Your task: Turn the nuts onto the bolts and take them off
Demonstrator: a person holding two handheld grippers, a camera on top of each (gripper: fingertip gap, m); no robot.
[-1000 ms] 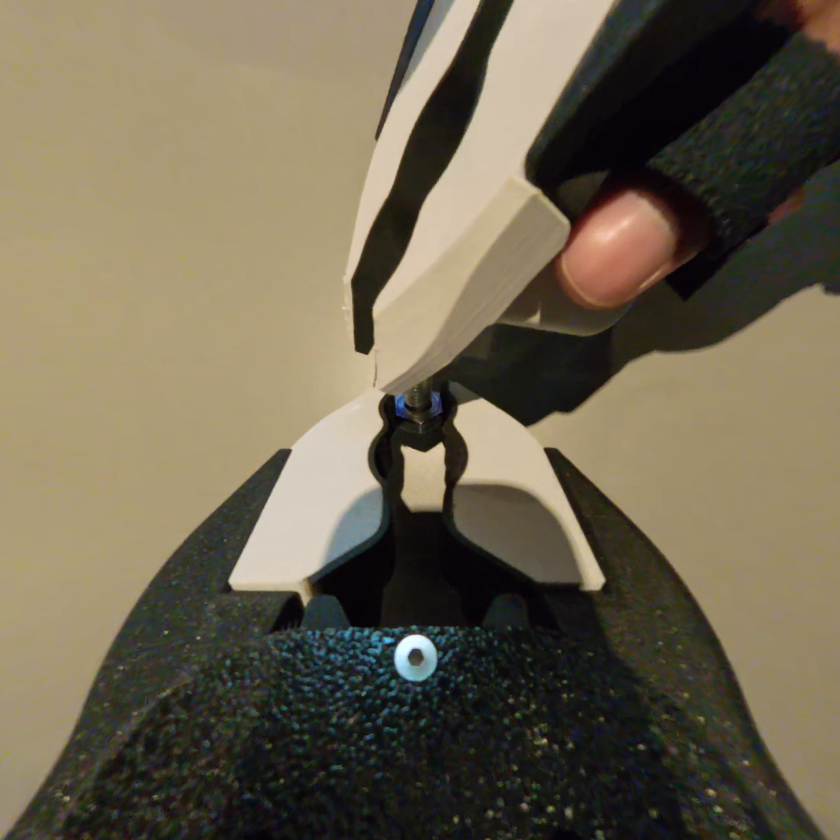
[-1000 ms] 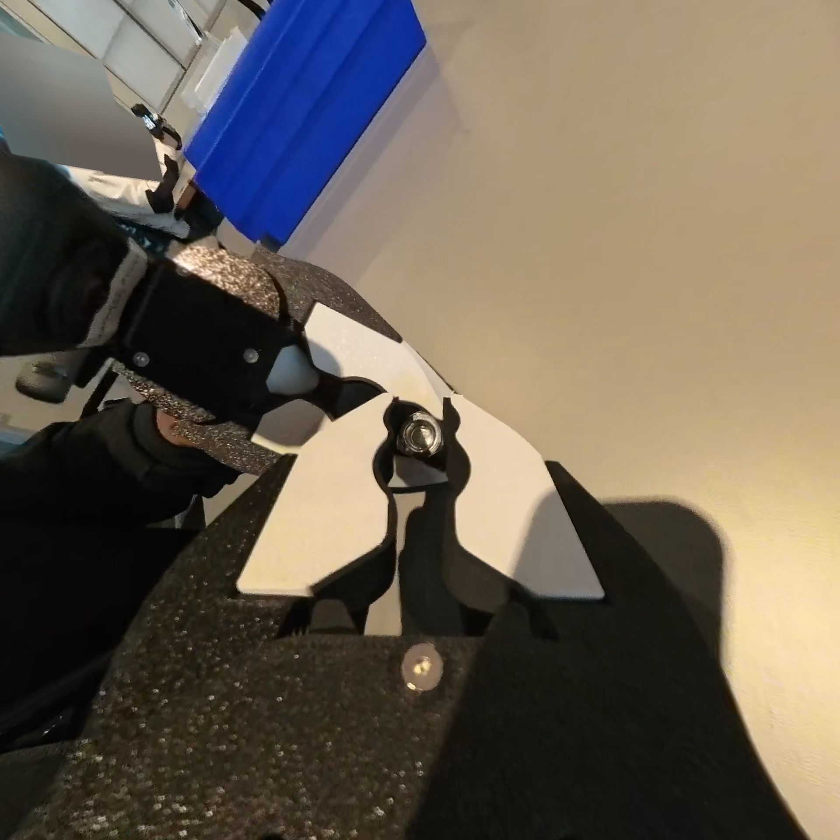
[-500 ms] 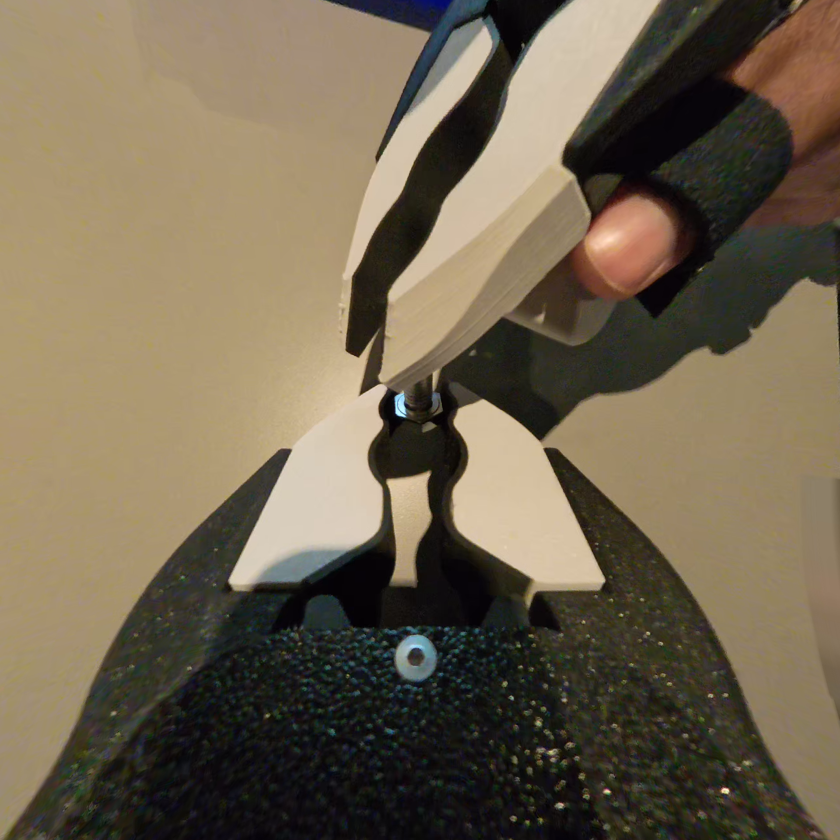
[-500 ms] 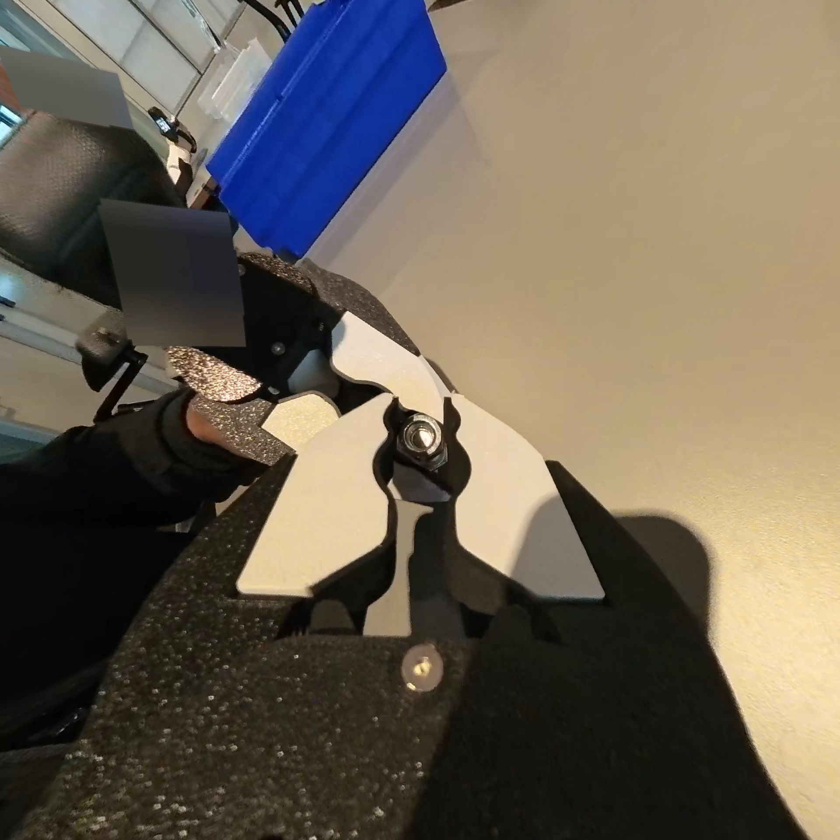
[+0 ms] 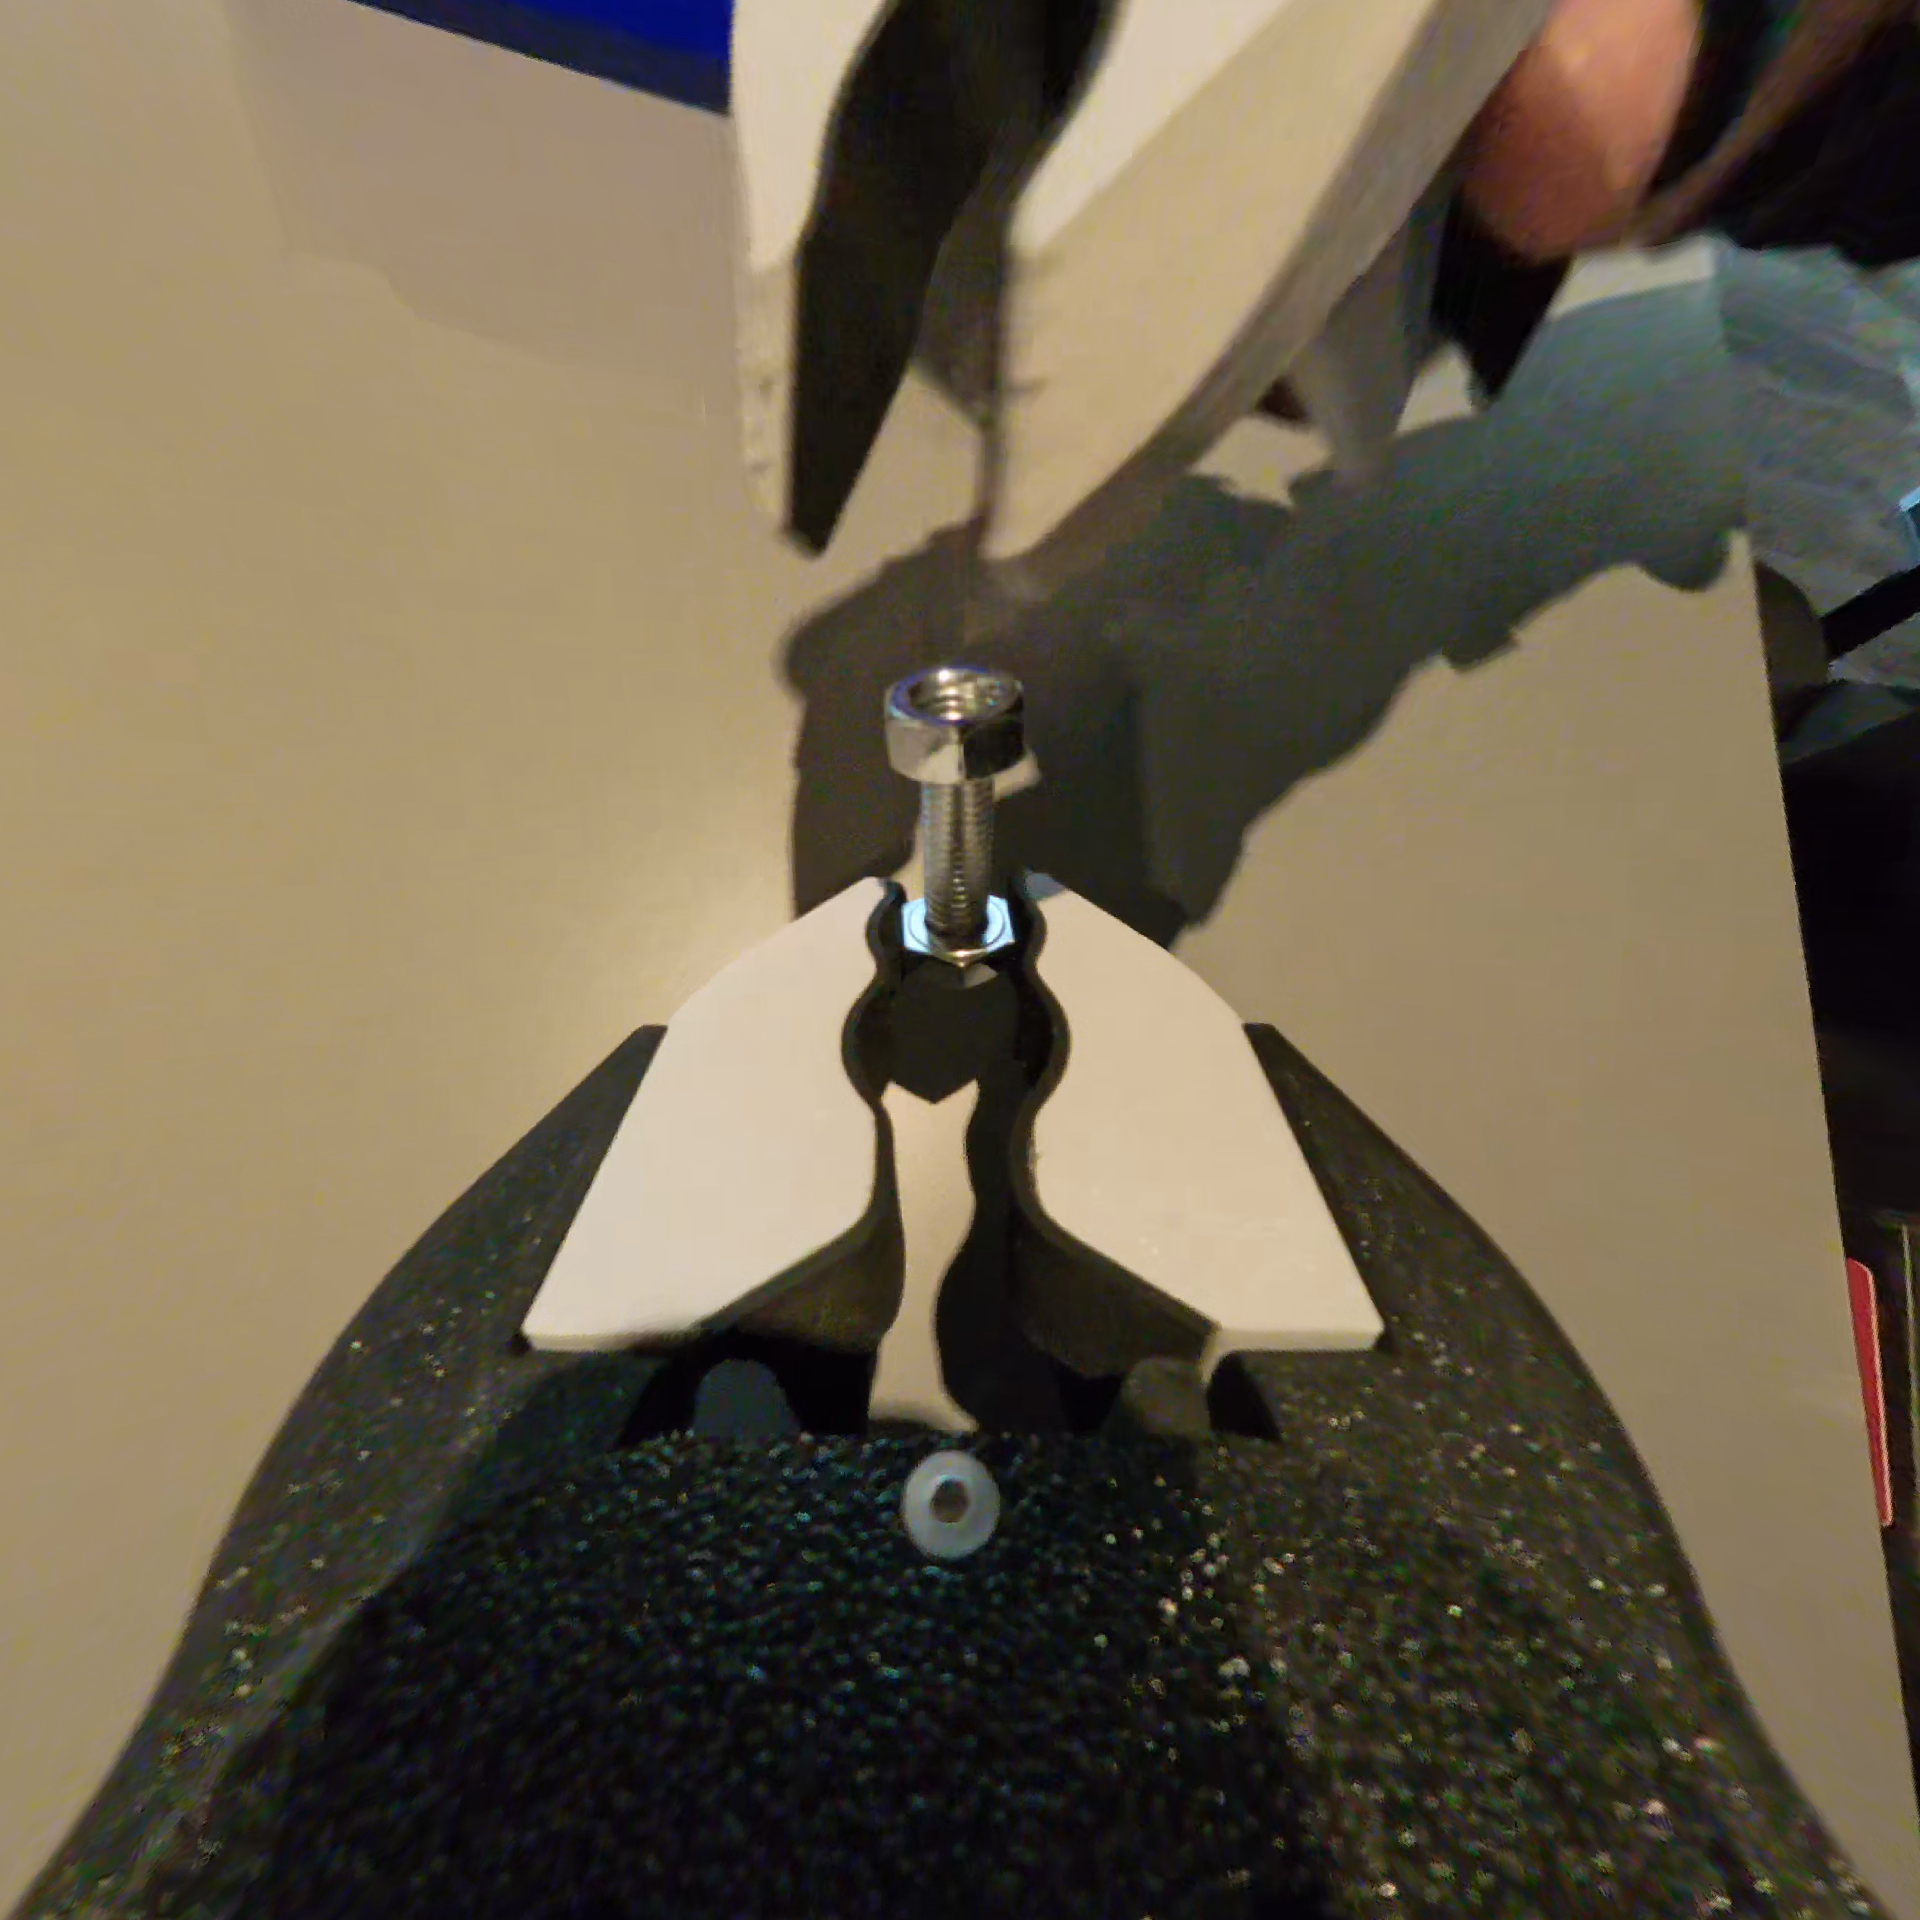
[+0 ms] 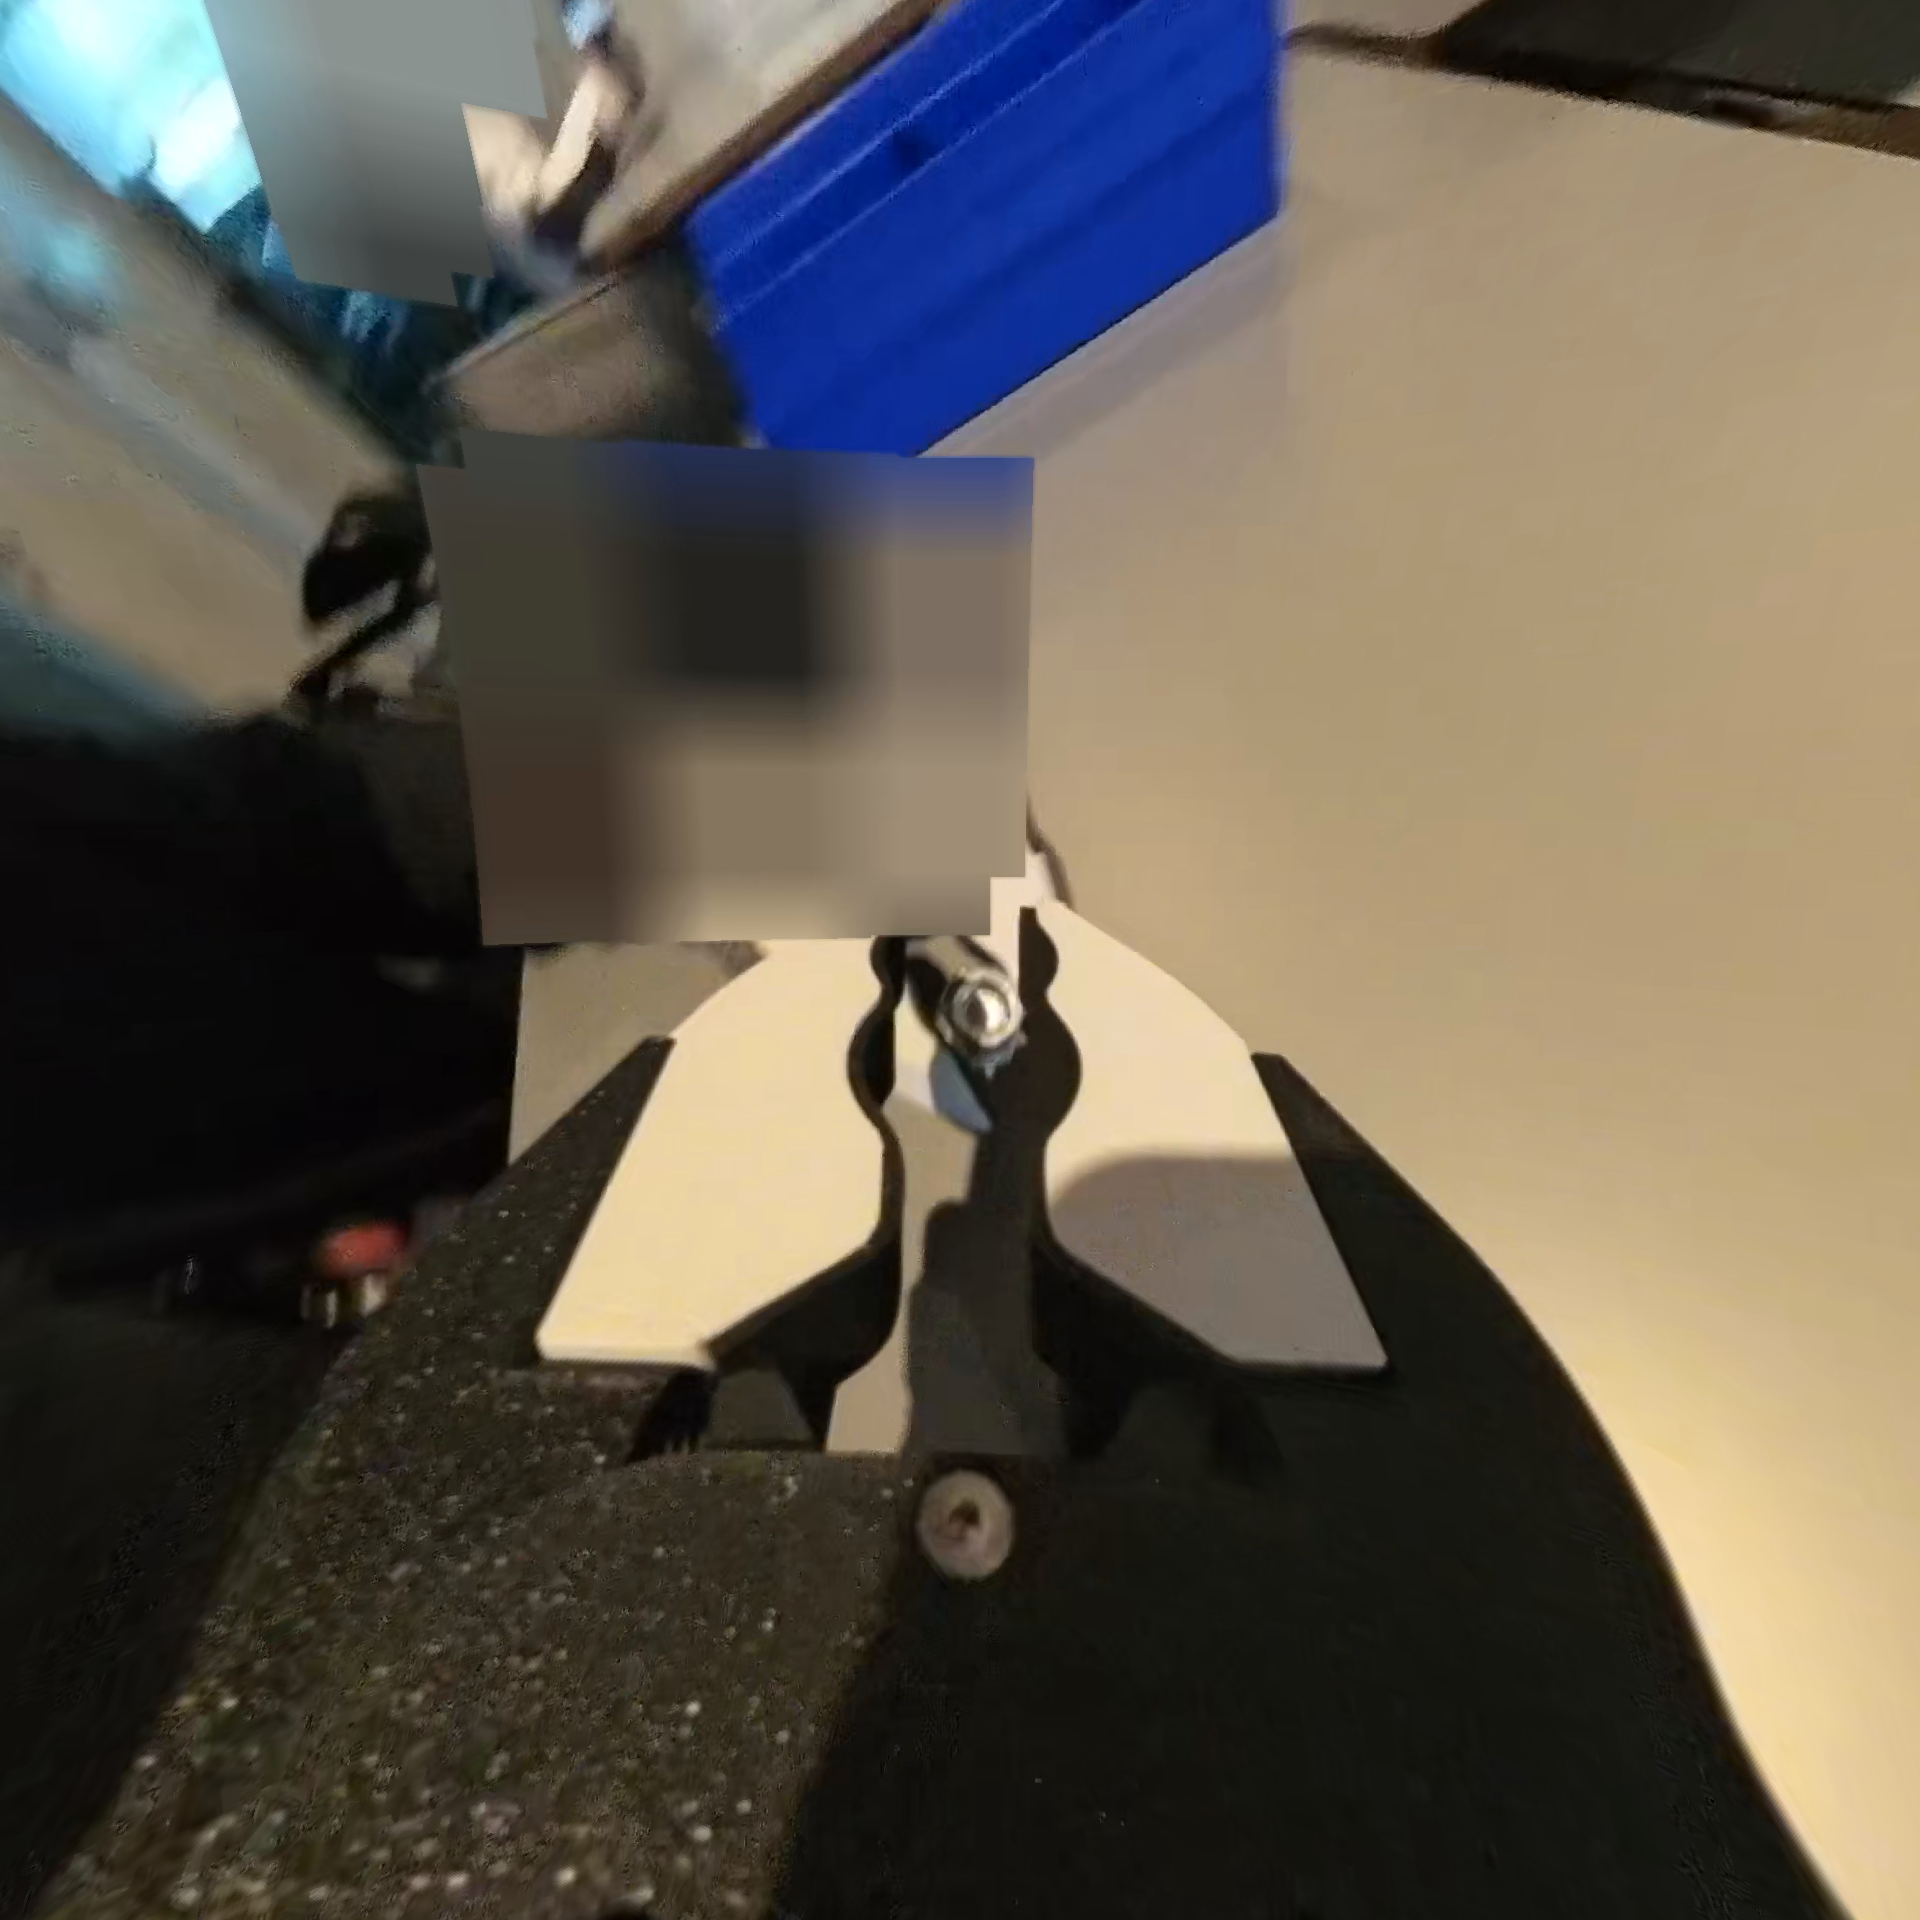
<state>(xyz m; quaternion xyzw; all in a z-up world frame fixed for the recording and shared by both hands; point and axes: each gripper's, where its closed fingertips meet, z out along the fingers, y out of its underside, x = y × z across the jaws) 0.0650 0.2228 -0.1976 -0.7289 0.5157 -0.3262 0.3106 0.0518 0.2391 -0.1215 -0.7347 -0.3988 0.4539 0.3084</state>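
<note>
The bolt (image 5: 950, 844) stands upright above the table (image 5: 364, 727), and the left gripper (image 5: 954, 940) is closed on its six-sided foot, right at the tips of the fingers. A silver nut (image 5: 956, 727) sits at the top end of the thread, with bare thread between it and the foot.

The right gripper (image 5: 883, 509) hangs above the nut, blurred, with clear air between them. Its fingers are only a narrow gap apart and hold nothing. A person's finger (image 5: 1558, 125) presses on its side.

In the right wrist view the nut (image 6: 977, 1008) shows through the gap of the right gripper (image 6: 954, 961), almost end-on.

The table is bare around the bolt on the left. On the right its edge (image 5: 1766, 883) runs close by, with dark clutter beyond. A blue box (image 6: 987, 208) stands at the far edge.
</note>
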